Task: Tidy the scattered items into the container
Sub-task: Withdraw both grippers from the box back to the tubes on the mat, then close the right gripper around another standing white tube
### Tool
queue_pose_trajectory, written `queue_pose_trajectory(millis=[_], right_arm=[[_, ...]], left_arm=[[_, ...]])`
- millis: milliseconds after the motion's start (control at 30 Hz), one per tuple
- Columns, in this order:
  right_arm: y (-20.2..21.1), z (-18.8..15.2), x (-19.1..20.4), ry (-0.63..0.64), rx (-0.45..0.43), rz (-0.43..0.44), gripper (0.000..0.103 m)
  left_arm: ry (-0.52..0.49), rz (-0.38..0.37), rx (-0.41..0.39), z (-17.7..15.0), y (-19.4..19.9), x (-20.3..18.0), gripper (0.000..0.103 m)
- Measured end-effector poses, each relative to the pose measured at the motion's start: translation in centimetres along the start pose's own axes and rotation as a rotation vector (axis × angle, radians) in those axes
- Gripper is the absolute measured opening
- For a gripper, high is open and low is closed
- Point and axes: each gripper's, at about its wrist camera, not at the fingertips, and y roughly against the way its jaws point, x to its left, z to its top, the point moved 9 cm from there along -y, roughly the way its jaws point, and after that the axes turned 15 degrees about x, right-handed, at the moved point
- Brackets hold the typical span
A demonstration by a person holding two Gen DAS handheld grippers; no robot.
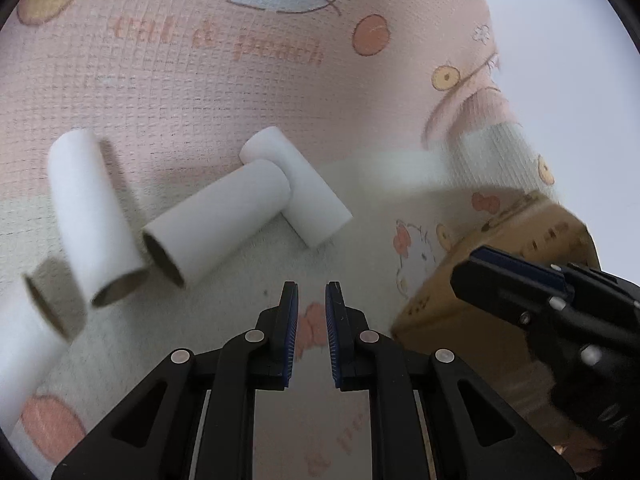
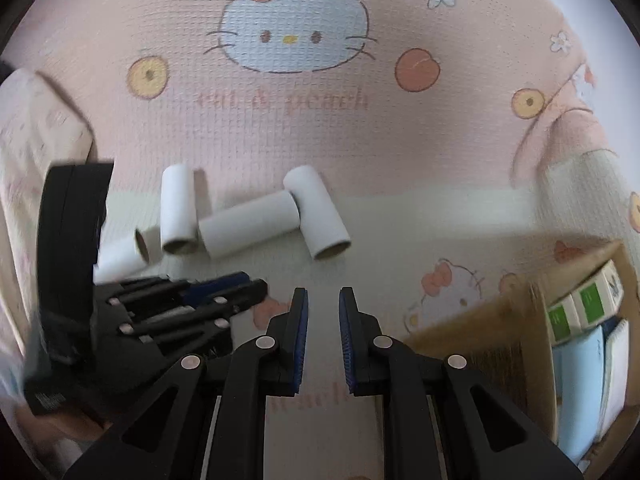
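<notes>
Several white cardboard tubes lie on a pink and cream cartoon play mat [image 1: 200, 80]. One tube [image 1: 216, 220] butts against another [image 1: 296, 188]; one more [image 1: 92, 216] lies left of them. The same tubes show in the right wrist view, the middle one [image 2: 250, 224] touching the right one [image 2: 318, 212]. My left gripper [image 1: 311, 286] hovers over the mat short of the tubes, shut, a narrow gap and nothing between its pads. My right gripper [image 2: 323, 292] is likewise shut and empty. A brown cardboard box [image 1: 500, 280] stands at the right.
The box wall [image 2: 500, 332] is close on my right; inside are green-and-white cartons [image 2: 584, 304] and pale blue packs [image 2: 580, 380]. My left gripper [image 2: 256, 284] shows at the left of the right wrist view, my right gripper [image 1: 472, 264] over the box. A pale cushion [image 2: 36, 140] lies far left.
</notes>
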Motion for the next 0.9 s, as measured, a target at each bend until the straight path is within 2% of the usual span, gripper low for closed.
queue_pose_trajectory(millis=[133, 200, 233, 300, 367, 533, 667, 767, 900], right_arm=[[-1.1, 2.8, 0.1, -0.079, 0.066, 0.083, 0.012], [-1.7, 4.1, 0.1, -0.124, 0.086, 0.134, 0.013], [-2.0, 4.9, 0.0, -0.151, 0.095, 0.162, 0.014], [-3.0, 6.3, 0.0, -0.188, 0.142, 0.204, 0.027], [-4.1, 7.1, 0.0, -0.204, 0.194, 0.225, 0.046], [-6.6, 8.3, -1.3, -0.330, 0.279, 0.288, 0.046], [-8.4, 8.3, -3.1, -0.493, 0.342, 0.358, 0.046], [-9.4, 8.1, -4.2, -0.568, 0.354, 0.374, 0.046], [-10.9, 8.5, -4.7, -0.642, 0.331, 0.447, 0.046]], left_arm=[[0.055, -0.071, 0.008, 0.6, -0.8, 0.3, 0.018], [0.038, -0.082, -0.010, 0.8, -0.9, 0.0, 0.040], [0.033, -0.082, -0.015, 0.8, -1.0, 0.1, 0.044], [0.042, -0.057, -0.008, 0.8, -1.6, 0.5, 0.045], [0.055, -0.037, -0.014, 1.0, -1.8, 0.9, 0.045], [0.087, -0.062, -0.045, 2.2, -1.6, 1.7, 0.045], [0.178, -0.158, -0.042, 2.8, -1.7, 2.7, 0.045], [0.255, -0.240, -0.057, 3.0, -1.5, 3.5, 0.045], [0.284, -0.237, -0.075, 3.0, -1.3, 4.2, 0.045]])
